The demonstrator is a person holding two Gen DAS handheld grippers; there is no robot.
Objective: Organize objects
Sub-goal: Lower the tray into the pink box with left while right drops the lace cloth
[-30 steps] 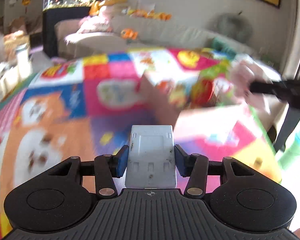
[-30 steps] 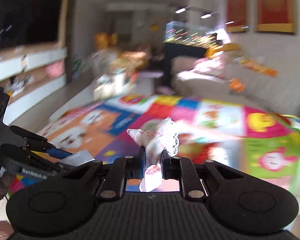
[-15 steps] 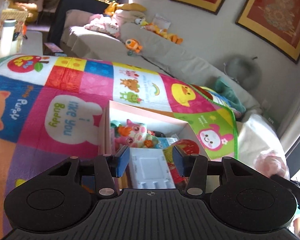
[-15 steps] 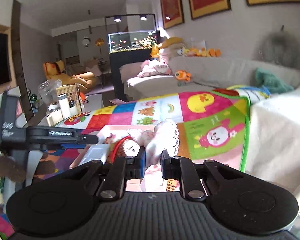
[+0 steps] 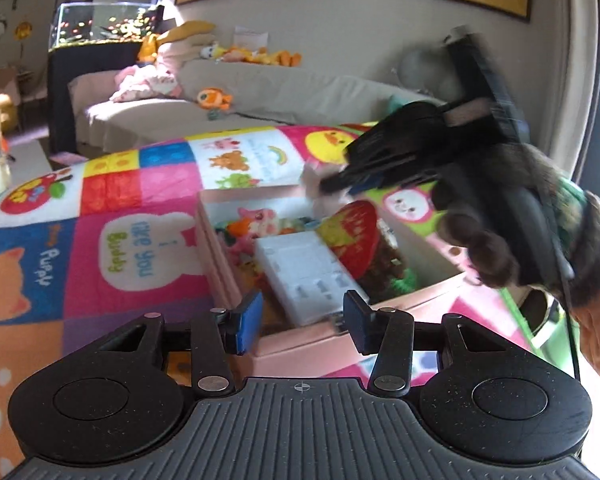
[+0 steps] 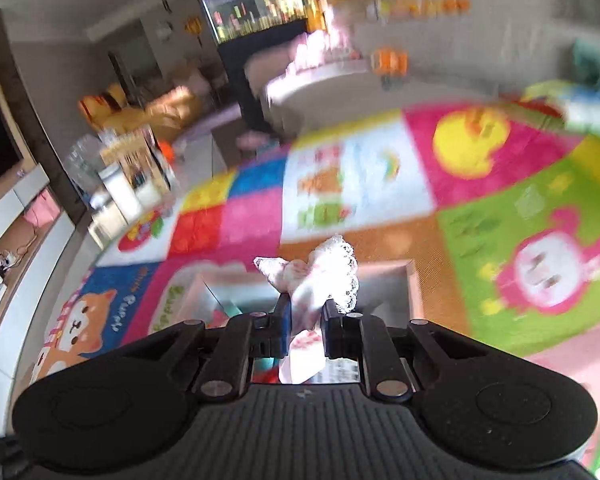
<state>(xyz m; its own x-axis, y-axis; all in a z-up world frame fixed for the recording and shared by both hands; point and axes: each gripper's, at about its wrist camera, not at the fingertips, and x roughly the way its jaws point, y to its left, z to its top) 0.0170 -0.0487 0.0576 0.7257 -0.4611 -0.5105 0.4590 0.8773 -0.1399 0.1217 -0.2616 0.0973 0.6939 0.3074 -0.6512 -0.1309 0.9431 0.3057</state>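
Though blurred, right tool (image 6: 305,325) clamps lacy cloth (image 6: 320,276); left tool (image 5: 300,320) spread, box (image 5: 320,344) half-hidden

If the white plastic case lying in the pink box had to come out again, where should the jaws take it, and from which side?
Probably across its two long edges near the end closest to the left gripper, coming from above. The white plastic case lies flat on the toys in the pink box, and that end looks clear of the red strawberry plush.
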